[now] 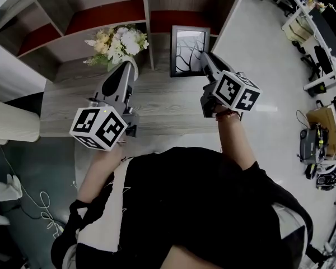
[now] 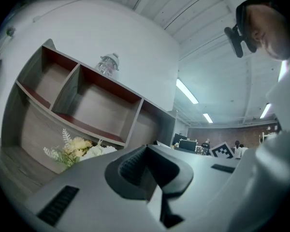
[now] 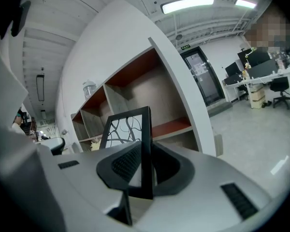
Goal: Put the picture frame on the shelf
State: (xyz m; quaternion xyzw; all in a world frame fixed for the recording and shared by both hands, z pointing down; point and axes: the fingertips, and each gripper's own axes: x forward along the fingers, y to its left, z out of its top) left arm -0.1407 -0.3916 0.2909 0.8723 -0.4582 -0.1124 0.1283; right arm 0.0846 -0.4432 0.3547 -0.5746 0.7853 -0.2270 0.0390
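Note:
The black picture frame [image 1: 189, 50] with a branch pattern stands upright, above the far part of the wooden desk [image 1: 157, 102]. My right gripper [image 1: 204, 56] is shut on its right edge. In the right gripper view the frame [image 3: 128, 127] rises between the jaws of the right gripper [image 3: 145, 161], with the shelf unit [image 3: 150, 88] behind it. The shelf unit [image 1: 109, 15] has open compartments with red boards. My left gripper [image 1: 127, 66] hovers over the desk by the flowers, holding nothing. Its jaws look closed together in the left gripper view [image 2: 147, 151].
A bunch of white and yellow flowers [image 1: 117, 42] stands on the desk just ahead of the left gripper, also seen low among the shelves [image 2: 79, 146]. A clear bottle [image 2: 108, 63] sits on top of the shelf unit. Office desks and chairs [image 1: 319, 32] fill the right side.

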